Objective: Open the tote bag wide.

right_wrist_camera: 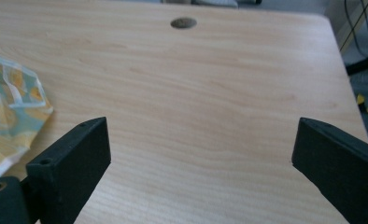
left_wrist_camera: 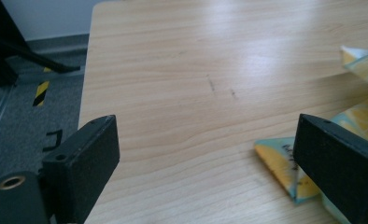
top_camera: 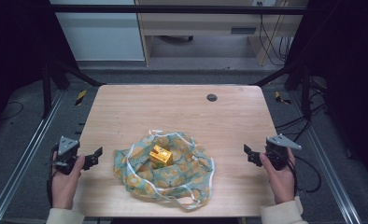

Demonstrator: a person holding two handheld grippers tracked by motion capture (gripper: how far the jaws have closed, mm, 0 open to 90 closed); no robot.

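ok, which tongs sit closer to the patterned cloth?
The left tongs: the cloth edge lies just beside them, while bare table separates the right tongs from it.

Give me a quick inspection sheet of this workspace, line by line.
Surface: wooden table, a round grommet near its far edge.
Job's things: patterned cloth bag lying crumpled, a yellow box on it.
Clutter: nothing seen.
Grippers: left gripper and right gripper open, either side of the bag, holding nothing.
Cables: one trails from the right gripper; more on the floor at right.
Surroundings: dark frame, grey floor, pale furniture behind.
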